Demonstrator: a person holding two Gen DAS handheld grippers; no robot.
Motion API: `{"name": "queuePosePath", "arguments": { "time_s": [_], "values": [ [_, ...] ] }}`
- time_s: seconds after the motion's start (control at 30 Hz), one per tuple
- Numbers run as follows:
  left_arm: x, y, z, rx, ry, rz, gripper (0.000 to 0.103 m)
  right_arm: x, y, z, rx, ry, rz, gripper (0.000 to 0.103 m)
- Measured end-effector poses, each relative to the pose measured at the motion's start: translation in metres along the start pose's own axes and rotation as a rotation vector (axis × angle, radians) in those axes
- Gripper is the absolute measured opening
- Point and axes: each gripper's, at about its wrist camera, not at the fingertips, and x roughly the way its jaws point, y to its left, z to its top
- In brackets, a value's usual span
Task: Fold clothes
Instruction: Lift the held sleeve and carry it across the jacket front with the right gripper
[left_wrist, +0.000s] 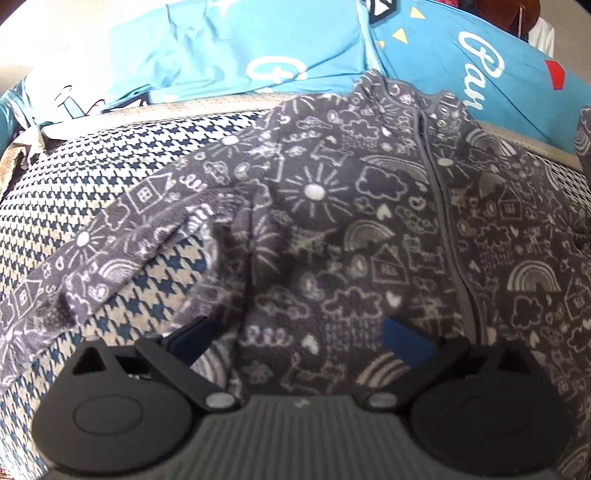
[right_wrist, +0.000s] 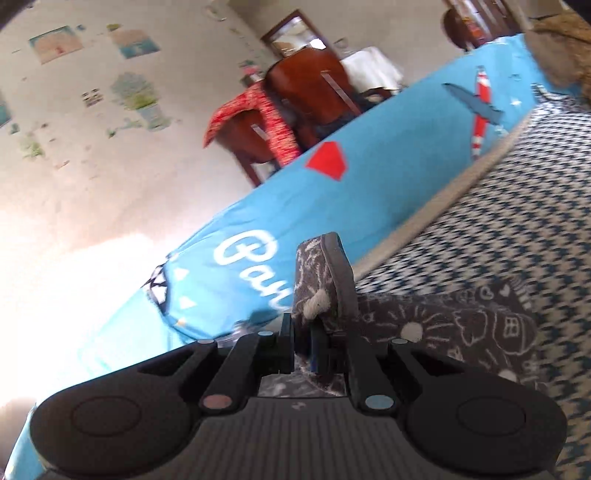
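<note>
A dark grey fleece zip-up garment (left_wrist: 369, 221) printed with white suns, houses and rainbows lies spread front-up on a houndstooth cover (left_wrist: 110, 162). Its left sleeve (left_wrist: 92, 258) stretches out toward the lower left. My left gripper (left_wrist: 295, 339) hovers open over the garment's lower hem, nothing between its fingers. My right gripper (right_wrist: 303, 347) is shut on the cuffed end of the other sleeve (right_wrist: 321, 280), lifted off the cover; the rest of that sleeve (right_wrist: 443, 332) trails to the right.
A bright blue printed sheet (left_wrist: 258, 48) with white lettering lies bunched along the far edge of the cover (right_wrist: 517, 240). Beyond the blue sheet (right_wrist: 332, 206) stand wooden chairs (right_wrist: 306, 96), a red cloth (right_wrist: 258, 114) and a wall with pictures.
</note>
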Motion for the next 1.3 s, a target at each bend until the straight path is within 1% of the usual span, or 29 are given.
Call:
{"name": "queuePosePath", "arguments": {
  "time_s": [0.1, 0.4, 0.67, 0.83, 0.9, 1.0, 1.07, 1.13, 1.27, 1.3],
  "values": [
    [0.001, 0.011, 0.004, -0.043, 0.009, -0.006, 0.103, 0.008, 0.014, -0.011, -0.038, 0.026, 0.044, 0.01],
    [-0.001, 0.029, 0.006, -0.103, 0.015, -0.006, 0.103, 0.028, 0.056, -0.053, -0.198, 0.107, 0.1, 0.011],
    [0.001, 0.041, 0.006, -0.132, 0.01, 0.028, 0.103, 0.036, 0.077, -0.072, -0.251, 0.136, 0.133, 0.011],
    [0.002, 0.054, 0.004, -0.164, 0.0, 0.065, 0.103, 0.042, 0.094, -0.088, -0.308, 0.172, 0.191, 0.011],
    [0.002, 0.058, 0.004, -0.175, -0.002, 0.076, 0.103, 0.045, 0.1, -0.096, -0.327, 0.199, 0.225, 0.011],
    [0.003, 0.061, 0.005, -0.186, -0.005, 0.088, 0.103, 0.048, 0.108, -0.108, -0.358, 0.228, 0.25, 0.011],
    [0.002, 0.062, 0.005, -0.191, -0.009, 0.089, 0.103, 0.049, 0.112, -0.114, -0.368, 0.236, 0.265, 0.011],
    [0.001, 0.061, 0.005, -0.191, -0.012, 0.091, 0.103, 0.048, 0.116, -0.115, -0.366, 0.225, 0.278, 0.011],
    [0.001, 0.06, 0.005, -0.186, -0.017, 0.099, 0.103, 0.049, 0.119, -0.114, -0.337, 0.215, 0.288, 0.011],
    [0.001, 0.059, 0.005, -0.184, -0.018, 0.102, 0.103, 0.051, 0.119, -0.115, -0.333, 0.223, 0.286, 0.014]
  ]
}}
